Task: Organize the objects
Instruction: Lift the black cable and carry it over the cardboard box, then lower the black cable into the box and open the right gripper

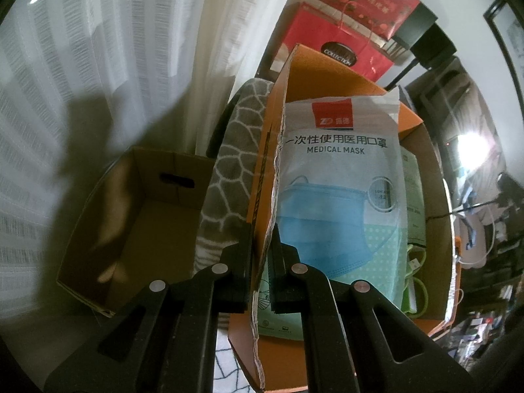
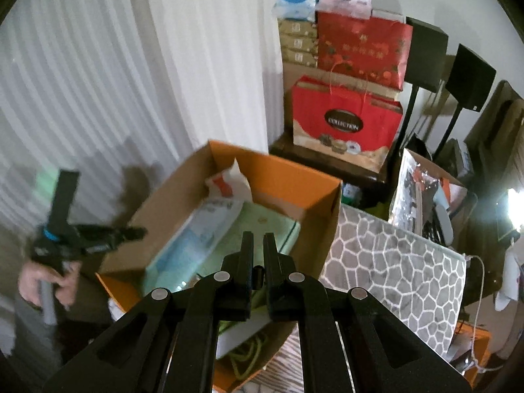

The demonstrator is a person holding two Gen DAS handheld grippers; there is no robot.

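honestly, the left gripper [image 1: 262, 255] pinches the torn wall of the orange box [image 1: 278, 104], which could rip or tip, spilling the mask pack [image 1: 337, 177] lying inside. the right gripper [image 2: 258, 255] hovers over the box, nearly closed on nothing. a patterned cushion [image 1: 229, 163] crowds the box; an empty cardboard box [image 1: 147, 203] sits beyond the cushion.

Orange box and plain carton beside a patterned cushion

The orange box [image 2: 294, 177] is seen at frame centre, holding a mask pack [image 1: 340, 177] and green packets [image 2: 262, 229]. A grey patterned cushion [image 2: 393, 262] is pressed against its right wall. In the left wrist view, an open brown carton [image 1: 137, 216] is set lower left.
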